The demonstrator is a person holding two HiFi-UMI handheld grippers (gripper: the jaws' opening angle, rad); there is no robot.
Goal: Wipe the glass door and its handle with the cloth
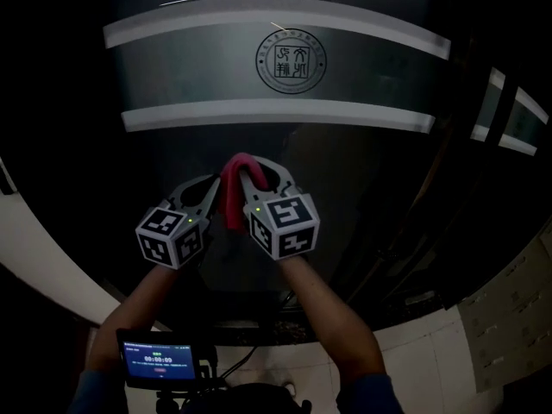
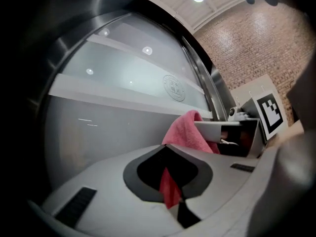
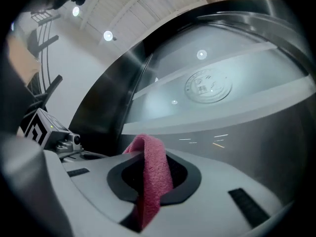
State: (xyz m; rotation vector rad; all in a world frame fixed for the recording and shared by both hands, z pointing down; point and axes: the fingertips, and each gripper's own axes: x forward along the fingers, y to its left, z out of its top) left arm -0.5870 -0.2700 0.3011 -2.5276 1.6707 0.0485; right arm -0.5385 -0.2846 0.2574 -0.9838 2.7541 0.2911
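Your left gripper (image 1: 210, 188) and right gripper (image 1: 259, 169) both pinch the cloth (image 1: 233, 198), which hangs bunched between them before the door (image 1: 345, 158).

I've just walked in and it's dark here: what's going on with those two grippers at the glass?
A person holds a gripper in each hand, up in front of the glass door. The left gripper and the right gripper both have their jaws shut on one red cloth, which bridges between them below the door's round emblem. Whether the cloth touches the glass cannot be told.
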